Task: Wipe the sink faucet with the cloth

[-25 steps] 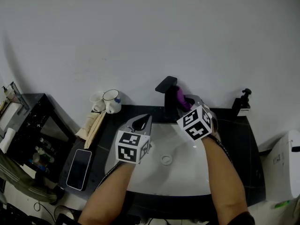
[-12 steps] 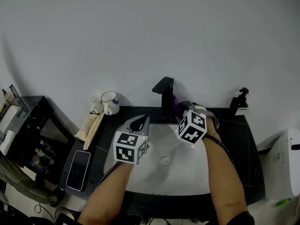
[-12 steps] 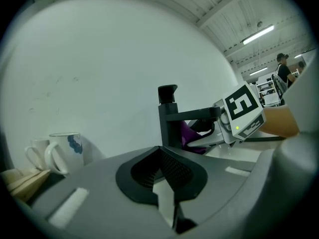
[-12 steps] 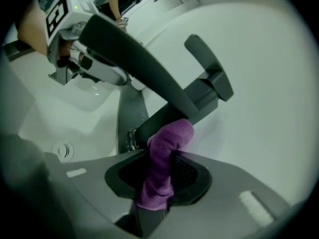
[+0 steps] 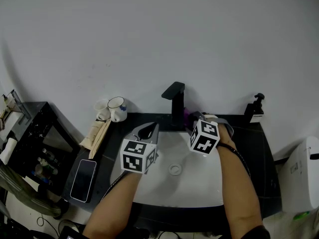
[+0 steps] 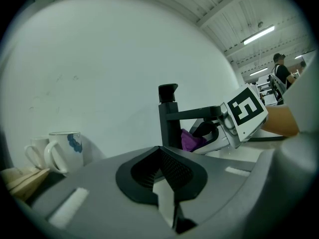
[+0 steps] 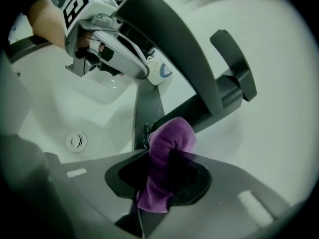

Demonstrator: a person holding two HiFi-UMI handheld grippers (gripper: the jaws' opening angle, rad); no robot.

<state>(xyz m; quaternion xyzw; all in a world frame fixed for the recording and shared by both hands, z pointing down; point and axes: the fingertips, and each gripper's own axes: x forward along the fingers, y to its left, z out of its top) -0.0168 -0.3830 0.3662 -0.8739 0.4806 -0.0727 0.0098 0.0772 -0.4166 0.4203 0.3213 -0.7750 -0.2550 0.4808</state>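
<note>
At the foot of the faucet [image 5: 176, 103], on its right side, the right gripper [image 5: 193, 117] now sits low. A second ago it was higher up the black column, so the stroke has run downward. Jaws clamped on the purple cloth [image 7: 168, 151], a fold bulging out past them and pressed against the column. Judgement: the right flank of the column is being covered. The spout, the handle and the left side likely still want a pass.

Left gripper [image 5: 148, 130] has held its place over the left part of the sink [image 5: 199, 185]. Jaws together, nothing between them, idle.

Surface: white basin with a round drain [image 5: 175, 169], set in a black counter [image 5: 251, 143]. Two mugs [image 5: 115, 108] stand at back left, a phone [image 5: 84, 179] lies flat at front left, and a pump bottle [image 5: 256, 108] stands at back right. Plain pale wall [image 5: 149, 44] close behind. A dark shelf unit [image 5: 30, 138] with small items stands to the left.
</note>
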